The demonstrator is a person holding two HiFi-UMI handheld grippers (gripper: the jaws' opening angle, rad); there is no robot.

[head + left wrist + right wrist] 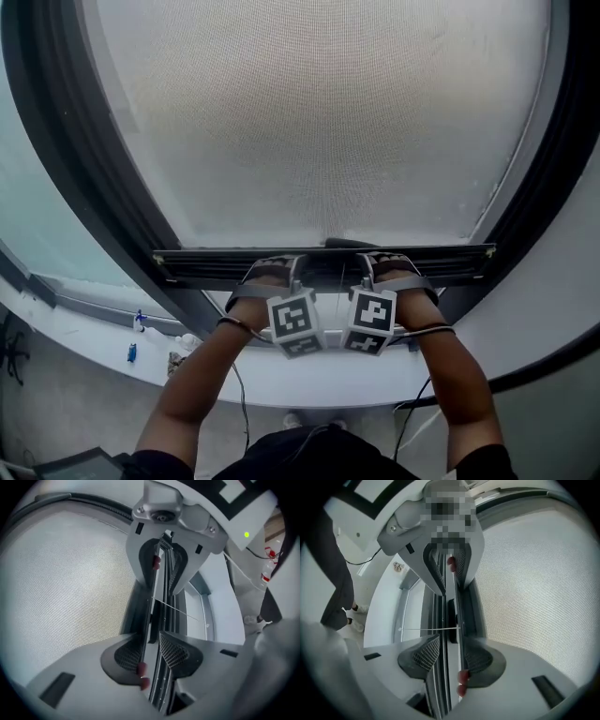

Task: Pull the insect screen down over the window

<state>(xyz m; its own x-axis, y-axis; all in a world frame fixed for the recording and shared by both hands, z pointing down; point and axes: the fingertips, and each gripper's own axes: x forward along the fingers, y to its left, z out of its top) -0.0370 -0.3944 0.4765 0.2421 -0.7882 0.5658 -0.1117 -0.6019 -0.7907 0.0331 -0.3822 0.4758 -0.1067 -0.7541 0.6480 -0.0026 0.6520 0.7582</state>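
Jaws of both the left gripper and right gripper pinched the bar between them.
Screen hung taut above the jaws; a slipped pad could let it snap back up.

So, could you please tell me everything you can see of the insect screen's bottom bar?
The bottom bar is a long, dark, ribbed rail, apparently metal. It lies level across the foot of the pale mesh. A small dark tab sits on its upper edge at the middle. The left gripper and right gripper clamp it side by side near the centre. It hangs above the white sill.
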